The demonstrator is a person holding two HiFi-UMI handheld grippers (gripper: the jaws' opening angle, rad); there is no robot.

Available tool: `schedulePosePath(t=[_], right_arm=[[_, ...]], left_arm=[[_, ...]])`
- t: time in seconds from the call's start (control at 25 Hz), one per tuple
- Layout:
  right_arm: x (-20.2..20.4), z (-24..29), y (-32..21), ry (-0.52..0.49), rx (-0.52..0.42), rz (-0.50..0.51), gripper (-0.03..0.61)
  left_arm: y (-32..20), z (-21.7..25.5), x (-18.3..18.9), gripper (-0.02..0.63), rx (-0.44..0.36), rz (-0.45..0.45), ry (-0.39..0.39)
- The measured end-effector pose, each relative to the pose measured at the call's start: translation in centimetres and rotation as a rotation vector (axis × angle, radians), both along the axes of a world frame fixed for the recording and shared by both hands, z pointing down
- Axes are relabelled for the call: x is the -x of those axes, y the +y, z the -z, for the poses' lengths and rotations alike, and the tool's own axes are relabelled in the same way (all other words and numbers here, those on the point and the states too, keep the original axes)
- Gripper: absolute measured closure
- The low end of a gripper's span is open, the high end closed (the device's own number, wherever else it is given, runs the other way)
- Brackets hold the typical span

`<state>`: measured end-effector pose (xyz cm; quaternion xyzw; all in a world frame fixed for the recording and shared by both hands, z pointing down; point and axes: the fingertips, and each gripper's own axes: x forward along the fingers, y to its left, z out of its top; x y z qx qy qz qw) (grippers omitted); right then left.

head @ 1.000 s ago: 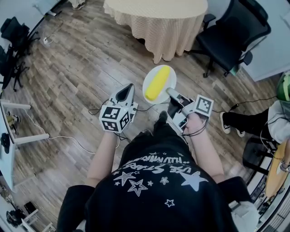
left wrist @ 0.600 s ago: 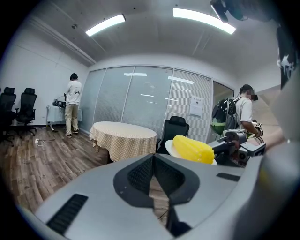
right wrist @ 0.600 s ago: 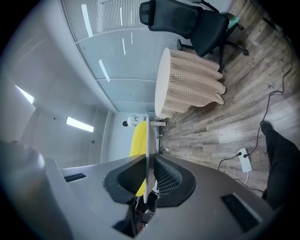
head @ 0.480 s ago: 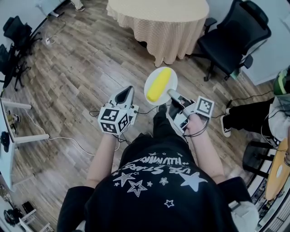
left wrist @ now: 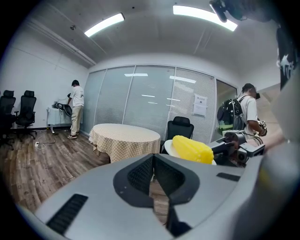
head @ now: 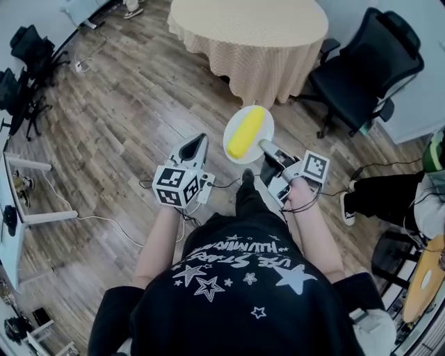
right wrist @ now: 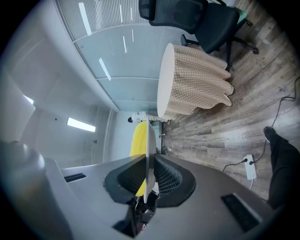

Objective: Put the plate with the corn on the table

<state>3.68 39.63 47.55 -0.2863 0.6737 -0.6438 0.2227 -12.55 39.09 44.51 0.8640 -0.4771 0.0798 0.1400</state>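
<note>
Status: carry phase, placement not done.

- Right tongs (head: 266, 148) are clenched on the rim of the plate (head: 265, 126), gripping its 5 o'clock edge in the head view. The right gripper view shows that rim edge-on, pinched between the jaws.
- Corn (head: 245, 132) lies lengthwise on the plate. The plate looks roughly level.
- The plate is in the air over the wood floor (head: 125, 125), resting on nothing.
- Left tongs (head: 195, 144) are clenched on nothing, at 9 o'clock from the plate and not touching it.
- Bench (head: 247, 17) with the checked cloth is at 12 o'clock from the plate, well apart. The part of its top that shows is bare.
- Office chair (head: 361, 62) is at 2 o'clock, beside the bench.

Remaining, my read: close the gap to the bench, lower the plate flat onto the top, release.

Risk: it's a one-edge pinch, so any tilt could roll the corn off.
</note>
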Motion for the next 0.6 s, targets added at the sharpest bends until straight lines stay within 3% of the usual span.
schedulePosePath(t=[0.6], right_arm=[[-2.5,0.4,-12.6,-0.014,-0.006,0.031,0.534]], left_arm=[[-12.4,0.6,-3.1,0.606,0.012,0.013,-0.009]])
